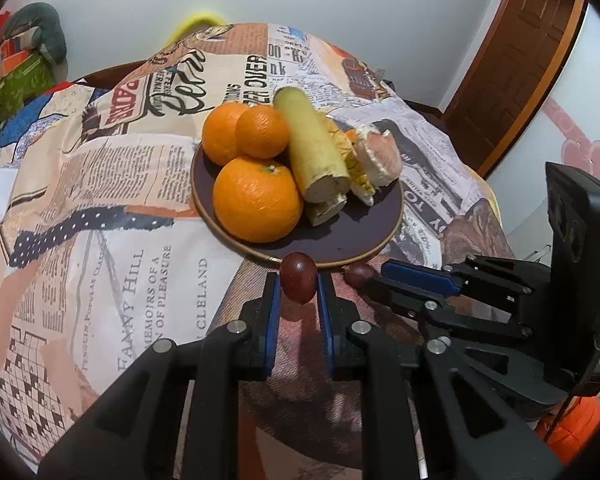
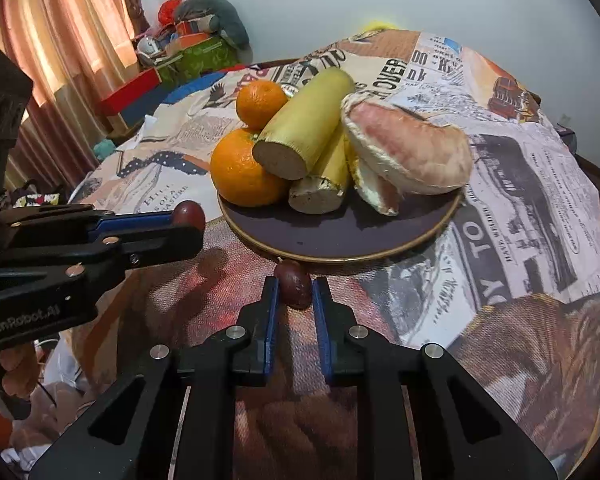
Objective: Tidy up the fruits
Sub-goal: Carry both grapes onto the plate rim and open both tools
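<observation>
Jaws over newsprint tablecloth (image 1: pixel 112 184)

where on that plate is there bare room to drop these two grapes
The near part of the plate is bare, the dark strip between its front rim and the cut sugarcane ends. The left gripper and right gripper each hold a grape just outside that rim. The back is crowded: oranges left, sugarcane middle, pomelo pieces right.
</observation>
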Demonstrator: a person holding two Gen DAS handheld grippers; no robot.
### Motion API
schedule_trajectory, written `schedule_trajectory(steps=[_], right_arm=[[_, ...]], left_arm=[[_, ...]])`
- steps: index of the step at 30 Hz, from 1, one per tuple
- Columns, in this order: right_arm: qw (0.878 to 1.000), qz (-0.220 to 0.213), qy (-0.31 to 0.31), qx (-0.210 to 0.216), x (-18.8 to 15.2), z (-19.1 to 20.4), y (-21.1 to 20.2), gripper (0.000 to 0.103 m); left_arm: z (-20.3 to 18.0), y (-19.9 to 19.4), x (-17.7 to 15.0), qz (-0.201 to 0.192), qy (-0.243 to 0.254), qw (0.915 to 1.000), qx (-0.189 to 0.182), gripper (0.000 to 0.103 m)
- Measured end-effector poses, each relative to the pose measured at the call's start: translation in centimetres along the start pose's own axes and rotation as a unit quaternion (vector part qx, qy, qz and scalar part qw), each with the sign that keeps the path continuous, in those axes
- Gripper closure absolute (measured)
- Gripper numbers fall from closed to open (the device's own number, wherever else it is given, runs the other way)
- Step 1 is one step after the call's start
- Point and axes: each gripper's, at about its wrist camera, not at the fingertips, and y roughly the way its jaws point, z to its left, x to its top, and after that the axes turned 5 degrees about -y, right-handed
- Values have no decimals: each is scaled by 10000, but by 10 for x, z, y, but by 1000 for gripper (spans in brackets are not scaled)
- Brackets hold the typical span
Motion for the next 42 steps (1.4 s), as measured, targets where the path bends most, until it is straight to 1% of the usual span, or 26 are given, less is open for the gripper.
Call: schedule_trajectory(steps=[5, 8, 10, 12, 14, 16, 21, 22, 23, 24, 25, 29, 34, 39, 42], right_arm=[[9998, -164, 112, -62, 4, -8, -12, 87], [9999, -98, 76, 3, 5, -8, -7, 87], [10000, 78, -32, 17, 5, -3, 2, 87], [9998, 203, -85, 20, 4, 1, 11, 84], [9997, 233, -100, 32, 3, 5, 17, 72], [9997, 177, -181, -11, 4, 8, 18, 71], [9997, 159, -180, -50, 7, 7, 24, 72], [9997, 143, -166, -88, 6, 6, 24, 75], [9997, 121, -148, -121, 6, 5, 23, 83], [9999, 92, -112, -48, 5, 3, 21, 86], [9999, 80, -81, -18, 4, 2, 20, 87], [10000, 45, -33, -25, 2, 1, 12, 87], [9998, -163, 70, -18, 5, -6, -3, 87], [9992, -352, 101, -146, 13, -14, -14, 87], [9991, -360, 103, -222, 17, -19, -11, 87]], left_arm=[[-8, 1, 7, -50, 87, 9999, -39, 85], [-10, 1, 11, -93, 74, 9999, -73, 85], [-10, 1, 11, -101, 77, 9999, -64, 85], [-9, 1, 11, -87, 73, 9999, -59, 85], [-7, 0, 9, -77, 75, 9999, -46, 85], [-5, -1, 8, -75, 71, 9999, -24, 85], [2, 0, 7, -58, -16, 10000, 1, 85], [3, 0, 7, -59, -35, 10000, -7, 85], [3, 1, 7, -58, -49, 10000, -19, 85], [3, 1, 7, -54, -46, 10000, -23, 85], [2, 1, 7, -52, -38, 10000, -16, 85], [-1, 2, 7, -52, 5, 10000, -38, 85], [-8, 3, 10, -60, 71, 9999, -96, 85], [-16, 11, 17, -39, 146, 9998, -145, 85], [-20, 17, 20, -11, 195, 9997, -163, 85]])
